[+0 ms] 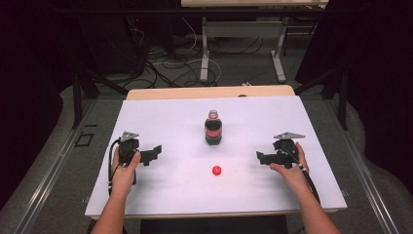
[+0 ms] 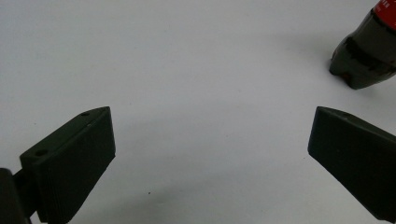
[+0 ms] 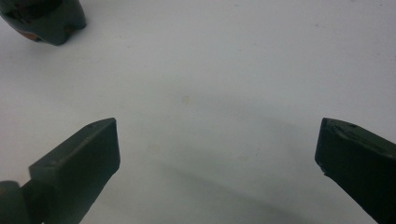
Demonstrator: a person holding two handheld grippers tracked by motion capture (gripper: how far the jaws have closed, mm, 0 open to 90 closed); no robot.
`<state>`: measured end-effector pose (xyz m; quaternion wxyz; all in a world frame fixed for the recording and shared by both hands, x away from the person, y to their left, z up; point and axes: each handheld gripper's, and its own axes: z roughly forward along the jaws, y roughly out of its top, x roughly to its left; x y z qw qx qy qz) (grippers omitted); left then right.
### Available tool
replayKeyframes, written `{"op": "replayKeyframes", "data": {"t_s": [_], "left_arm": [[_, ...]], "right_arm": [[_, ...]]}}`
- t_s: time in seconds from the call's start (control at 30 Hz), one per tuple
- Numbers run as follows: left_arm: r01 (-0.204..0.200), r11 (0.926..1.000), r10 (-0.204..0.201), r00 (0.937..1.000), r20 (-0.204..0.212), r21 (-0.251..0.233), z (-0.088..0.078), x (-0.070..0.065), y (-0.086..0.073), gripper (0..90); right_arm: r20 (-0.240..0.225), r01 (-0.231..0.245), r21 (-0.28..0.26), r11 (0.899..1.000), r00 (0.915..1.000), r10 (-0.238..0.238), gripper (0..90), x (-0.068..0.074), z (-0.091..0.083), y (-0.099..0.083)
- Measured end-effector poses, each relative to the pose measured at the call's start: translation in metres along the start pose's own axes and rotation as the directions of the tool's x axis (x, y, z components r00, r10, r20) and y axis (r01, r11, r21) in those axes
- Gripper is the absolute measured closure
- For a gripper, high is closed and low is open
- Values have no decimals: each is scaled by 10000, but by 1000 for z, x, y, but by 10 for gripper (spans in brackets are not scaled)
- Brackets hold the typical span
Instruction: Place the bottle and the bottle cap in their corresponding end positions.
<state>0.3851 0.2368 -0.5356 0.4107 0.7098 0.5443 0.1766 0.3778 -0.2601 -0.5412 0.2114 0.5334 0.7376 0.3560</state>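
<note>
The cola bottle [image 1: 213, 128] stands upright just above the centre of the high view, its neck bare at the top, and its red cap [image 1: 216, 170] lies on the white table [image 1: 160, 114] just below it, slightly to the right and clear of the base. From there look outward: your left gripper [image 1: 157, 149] sits at centre left and your right gripper [image 1: 258, 156] at centre right, both pointing inward, both with jaws spread wide and holding nothing. In the left gripper view the bottle's base [image 2: 362, 60] shows at the upper right corner; in the right gripper view it [image 3: 44, 18] sits at the upper left corner, so neither gripper is aimed straight at it. The bottle's long axis is vertical, so it would take a grasp from the side. The cap looks a touch nearer your right gripper, the bottle roughly midway between the two, with the left marginally closer.
</note>
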Motion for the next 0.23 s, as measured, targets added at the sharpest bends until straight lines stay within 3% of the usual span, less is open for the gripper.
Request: {"op": "replayKeyframes", "data": {"t_s": [0.23], "left_arm": [[19, 9996, -16, 9999, -102, 291, 0, 5, -1, 7]], "right_arm": [[15, -72, 42, 10000, 10000, 72, 0, -1, 0, -1]]}}
